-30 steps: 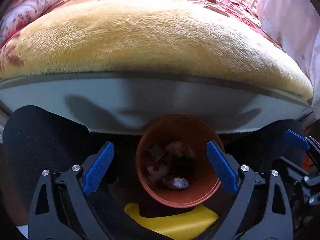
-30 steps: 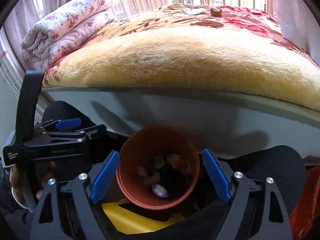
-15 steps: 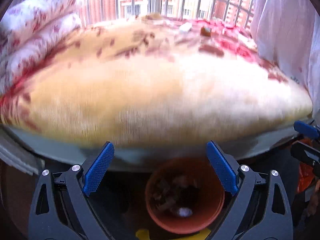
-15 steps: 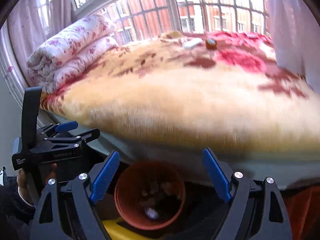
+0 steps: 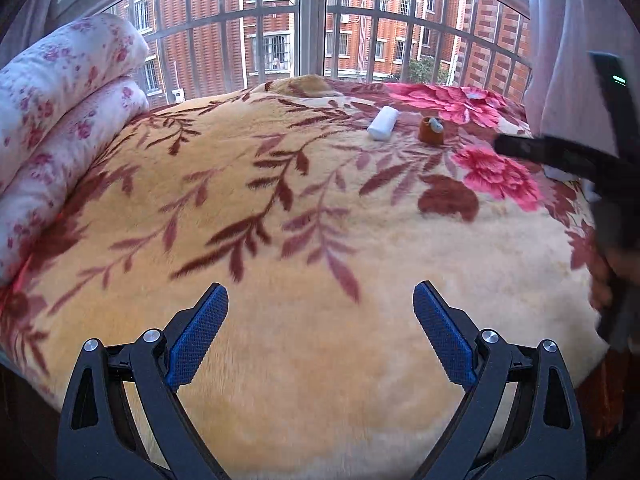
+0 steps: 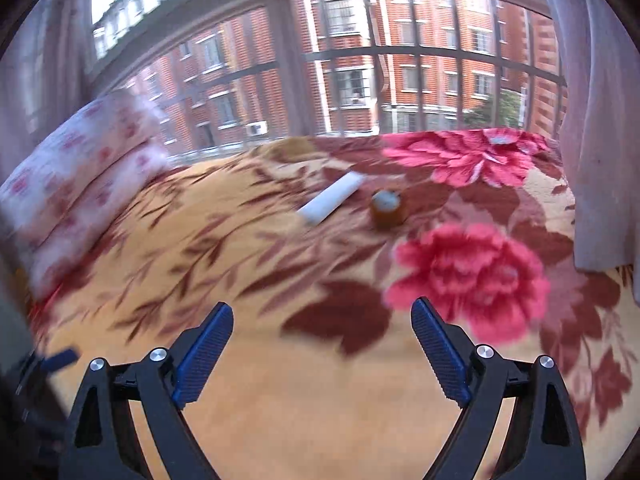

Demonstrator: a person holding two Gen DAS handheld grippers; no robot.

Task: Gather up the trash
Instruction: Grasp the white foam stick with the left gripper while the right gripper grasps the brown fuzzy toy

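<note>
**Both tongs up over the bed**

My left tongs (image 5: pixel 320 300) and right tongs (image 6: pixel 322 316) are spread and empty, raised from the bin to the blanket (image 5: pixel 280 240). A white tube (image 5: pixel 382 128) and brown cup (image 5: pixel 431 133) lie well ahead.

A plush yellow blanket with brown leaves and pink flowers (image 5: pixel 304 216) covers the bed. Folded white floral quilts (image 5: pixel 60 120) sit at its left edge, barred window (image 5: pixel 312 20) and pale curtain (image 6: pixel 600 120) beyond.
</note>
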